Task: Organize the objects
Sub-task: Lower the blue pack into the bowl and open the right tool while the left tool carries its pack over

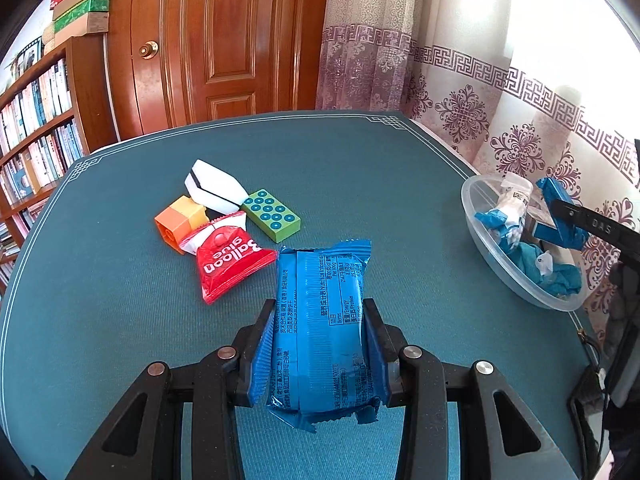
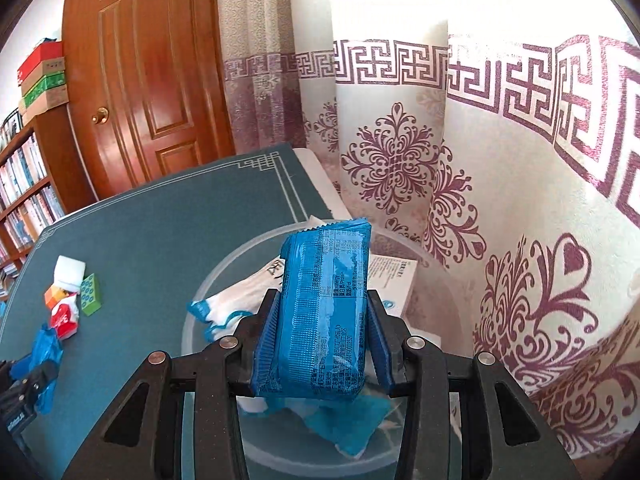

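Observation:
My left gripper (image 1: 319,308) is shut on a blue snack packet (image 1: 322,320) low over the teal table (image 1: 400,184). My right gripper (image 2: 322,296) is shut on another blue snack packet (image 2: 324,300) and holds it above a clear plastic bowl (image 2: 224,272). The bowl (image 1: 486,248) stands at the table's right edge with blue and white wrappers inside. The right gripper (image 1: 560,220) shows there over the bowl. On the table lie a red Balloon glue pouch (image 1: 230,264), a green block (image 1: 272,215), an orange block (image 1: 180,222) and a white box (image 1: 214,188).
A patterned curtain (image 2: 480,160) hangs close behind the bowl. A wooden door (image 1: 216,40) and a bookshelf (image 1: 36,120) stand beyond the table's far edge. The pile of small objects also shows in the right wrist view (image 2: 74,296), at the left.

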Demonstrator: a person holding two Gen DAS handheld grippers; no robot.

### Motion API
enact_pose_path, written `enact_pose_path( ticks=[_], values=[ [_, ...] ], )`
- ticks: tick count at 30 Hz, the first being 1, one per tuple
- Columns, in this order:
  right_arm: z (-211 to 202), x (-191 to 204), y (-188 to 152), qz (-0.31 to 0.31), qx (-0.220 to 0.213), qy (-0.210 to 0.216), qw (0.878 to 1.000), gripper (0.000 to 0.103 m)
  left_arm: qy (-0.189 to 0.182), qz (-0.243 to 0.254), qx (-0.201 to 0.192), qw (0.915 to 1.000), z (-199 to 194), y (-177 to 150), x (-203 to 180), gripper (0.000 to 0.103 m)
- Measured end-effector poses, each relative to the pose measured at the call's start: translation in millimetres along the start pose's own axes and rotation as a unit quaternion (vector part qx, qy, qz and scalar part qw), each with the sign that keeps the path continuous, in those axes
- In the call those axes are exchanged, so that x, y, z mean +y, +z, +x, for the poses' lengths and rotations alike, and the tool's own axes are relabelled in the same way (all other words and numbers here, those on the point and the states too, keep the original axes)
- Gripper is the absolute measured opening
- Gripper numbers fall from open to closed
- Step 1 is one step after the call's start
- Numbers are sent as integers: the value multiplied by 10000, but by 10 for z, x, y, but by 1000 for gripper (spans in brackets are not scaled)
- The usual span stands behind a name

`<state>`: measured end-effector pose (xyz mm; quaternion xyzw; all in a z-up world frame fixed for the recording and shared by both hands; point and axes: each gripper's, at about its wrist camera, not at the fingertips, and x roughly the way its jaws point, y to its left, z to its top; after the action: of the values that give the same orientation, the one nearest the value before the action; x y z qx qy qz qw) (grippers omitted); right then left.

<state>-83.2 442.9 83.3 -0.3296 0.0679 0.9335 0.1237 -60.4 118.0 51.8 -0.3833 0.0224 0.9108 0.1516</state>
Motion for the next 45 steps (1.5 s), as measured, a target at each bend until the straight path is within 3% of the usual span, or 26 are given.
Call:
enact_pose_path(
  ticks=[7,30,34,37,38,45],
  values=[
    [285,-165,107,256,287,-144,9992,43,-58,69,48,9999,30,-4,-56,43],
    [493,-128,147,25,512,-308,9982,43,-206,216,92,9995,28,23,-223,43],
    [410,-102,162,-73,262,-312,9991,48,-254,219,109,9994,28,34,-243,43],
    [255,-44,157,-198,-19,-298,9994,66,-296,254,113,9992,26,42,-289,43],
    [198,-20,151,-254,-107,-292,9992,68,-315,273,112,9991,23,44,-312,43],
    [-197,80,-36,-560,-536,-284,9966,68,-438,478,70,9979,-14,70,-516,43]
  ],
)
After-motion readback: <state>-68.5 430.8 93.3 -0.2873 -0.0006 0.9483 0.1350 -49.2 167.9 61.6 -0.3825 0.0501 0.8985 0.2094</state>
